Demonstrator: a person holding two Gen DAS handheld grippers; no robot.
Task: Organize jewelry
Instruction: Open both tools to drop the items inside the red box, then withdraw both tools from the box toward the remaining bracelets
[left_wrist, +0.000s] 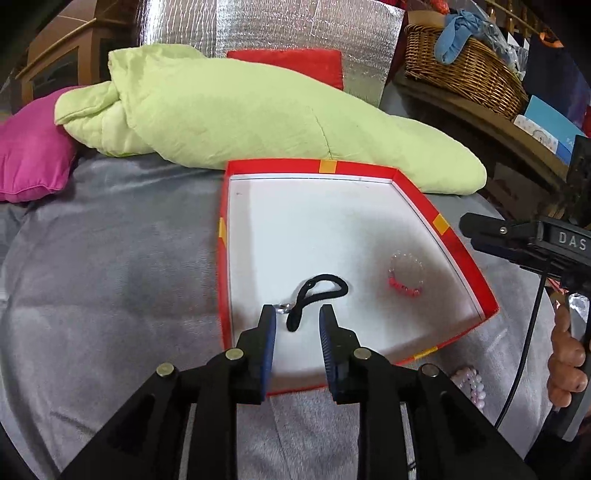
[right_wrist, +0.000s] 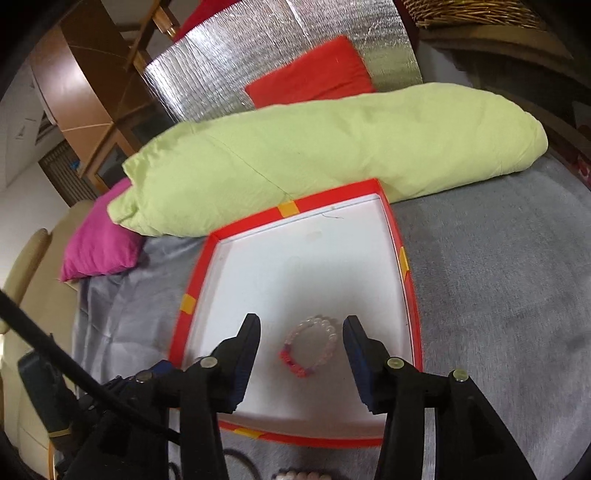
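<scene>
Grey bedspread (left_wrist: 110, 280); both grippers' fingers released; black cord (left_wrist: 317, 295) only in left view.

The red box (left_wrist: 448, 236) looks like smooth card with a matt white paper floor; in it lie a matt black cord (left_wrist: 317, 295) and, at 3 o'clock, glossy clear beads (left_wrist: 405, 273). Beneath is soft grey plush cloth (left_wrist: 110, 277); at 12 o'clock, crinkled green fabric (left_wrist: 258, 122) and shiny silver foil (left_wrist: 295, 29).
</scene>
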